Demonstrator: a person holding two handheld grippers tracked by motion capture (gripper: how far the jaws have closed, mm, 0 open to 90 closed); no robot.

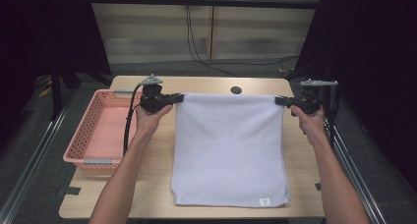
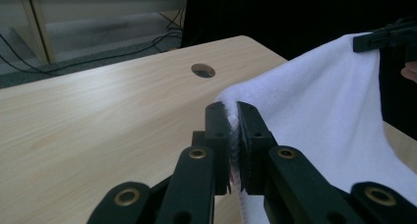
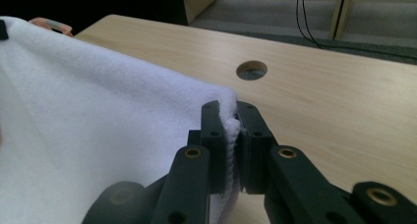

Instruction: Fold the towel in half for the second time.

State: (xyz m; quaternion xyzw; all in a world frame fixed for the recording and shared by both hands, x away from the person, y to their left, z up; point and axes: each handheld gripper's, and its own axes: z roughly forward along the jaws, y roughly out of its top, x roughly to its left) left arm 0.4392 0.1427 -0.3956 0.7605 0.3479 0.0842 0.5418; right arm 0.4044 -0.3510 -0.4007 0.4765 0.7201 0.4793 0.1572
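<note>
The left tongs (image 1: 180, 98) and the right tongs (image 1: 279, 100) are each clamped on a far corner of the white towel (image 1: 228, 150), holding that edge stretched above the table (image 1: 147, 184). Its near edge lies on the table. A small white label (image 1: 264, 202) sits at the towel's near right corner, its print too small to read.

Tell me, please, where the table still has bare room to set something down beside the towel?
Bare wood lies between the pink basket and the white towel, though the left forearm crosses it, and along the far edge around the round hole. The towel fills the middle; right of it only a narrow strip remains.
</note>
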